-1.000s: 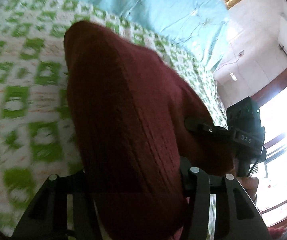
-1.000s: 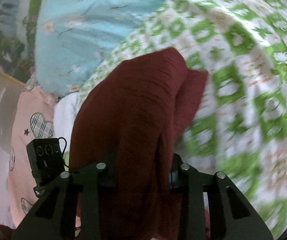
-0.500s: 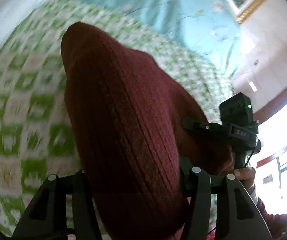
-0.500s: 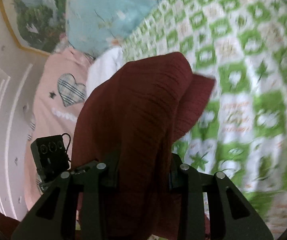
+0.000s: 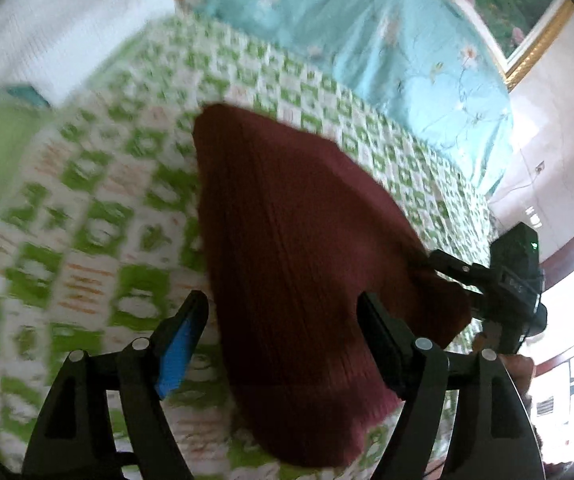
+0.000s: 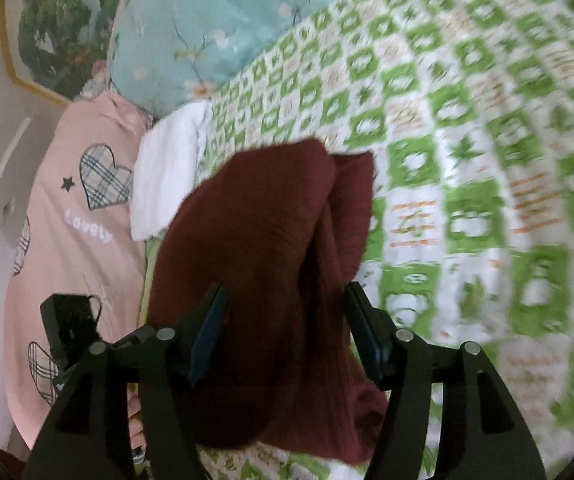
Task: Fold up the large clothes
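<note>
A dark red knitted sweater (image 5: 295, 264) lies folded on the green-and-white patterned bed cover (image 5: 99, 208). My left gripper (image 5: 283, 316) is open, its fingers standing apart on either side of the sweater's near end. The sweater also shows in the right wrist view (image 6: 263, 280), with a folded flap on its right side. My right gripper (image 6: 285, 304) is open too, its fingers spread around the sweater's near edge. The right gripper's body (image 5: 515, 280) shows at the far right of the left wrist view.
A light blue flowered quilt (image 5: 367, 32) lies at the far side of the bed. A white folded cloth (image 6: 167, 172) and a pink quilt with plaid hearts (image 6: 79, 216) lie to the left in the right wrist view. A framed picture (image 6: 55, 32) hangs on the wall.
Both grippers have opened and let go of the sweater, which now rests on the bed. Both have drawn back a little from it.
</note>
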